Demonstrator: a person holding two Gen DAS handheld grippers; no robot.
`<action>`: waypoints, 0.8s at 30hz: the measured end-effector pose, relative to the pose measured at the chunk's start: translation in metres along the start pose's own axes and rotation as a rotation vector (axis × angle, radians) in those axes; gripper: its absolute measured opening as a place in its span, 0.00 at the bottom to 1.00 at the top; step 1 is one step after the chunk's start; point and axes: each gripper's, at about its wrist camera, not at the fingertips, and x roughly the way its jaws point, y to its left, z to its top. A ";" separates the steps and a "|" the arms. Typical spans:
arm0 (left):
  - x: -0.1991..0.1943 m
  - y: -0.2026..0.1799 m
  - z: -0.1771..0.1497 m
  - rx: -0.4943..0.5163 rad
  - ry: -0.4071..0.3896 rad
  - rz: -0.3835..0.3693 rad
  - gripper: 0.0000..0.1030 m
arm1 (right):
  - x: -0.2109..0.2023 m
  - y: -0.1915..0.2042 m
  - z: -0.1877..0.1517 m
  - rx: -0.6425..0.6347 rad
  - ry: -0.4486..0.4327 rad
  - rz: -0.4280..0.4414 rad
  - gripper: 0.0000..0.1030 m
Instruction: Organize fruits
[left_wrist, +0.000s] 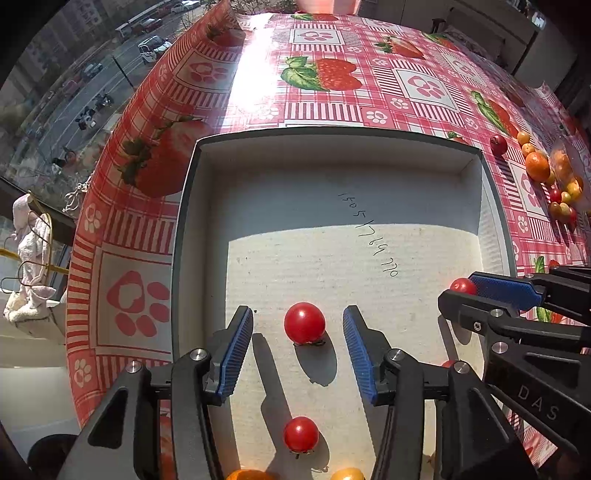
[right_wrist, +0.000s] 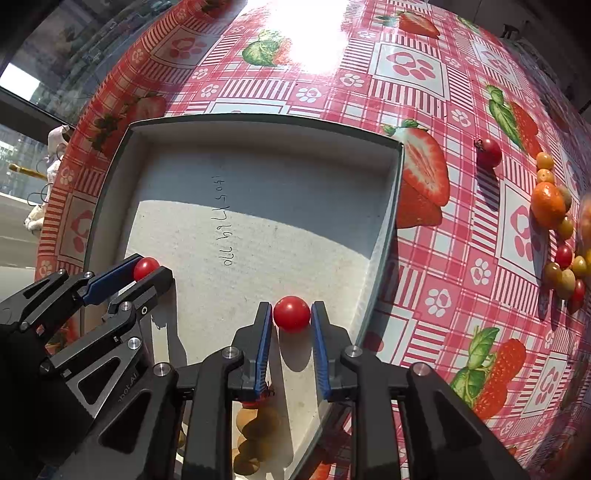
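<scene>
- The right gripper (right_wrist: 291, 319) is clamping a red cherry tomato (right_wrist: 291, 314) just above the white box (right_wrist: 258, 229) floor, near its right wall.
- The left gripper (left_wrist: 298, 332) is standing apart around a second tomato (left_wrist: 304, 322), seemingly resting on the floor.
- Loose fruits (right_wrist: 557, 236) are lying on the tablecloth (right_wrist: 436, 280), right of the box.

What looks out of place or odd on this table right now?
One dark red cherry tomato sits alone on the tablecloth, apart from the fruit pile and outside the box. Nothing looks spilled or damaged.
</scene>
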 end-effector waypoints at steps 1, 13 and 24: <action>-0.004 0.003 -0.001 -0.008 -0.017 0.014 0.67 | 0.000 0.000 0.002 0.003 0.001 0.004 0.27; -0.014 0.023 -0.008 -0.035 0.017 0.023 0.67 | -0.023 0.003 -0.001 0.012 -0.021 0.032 0.54; -0.038 0.020 -0.016 -0.004 0.008 0.016 0.96 | -0.062 0.011 -0.007 -0.014 -0.033 0.019 0.86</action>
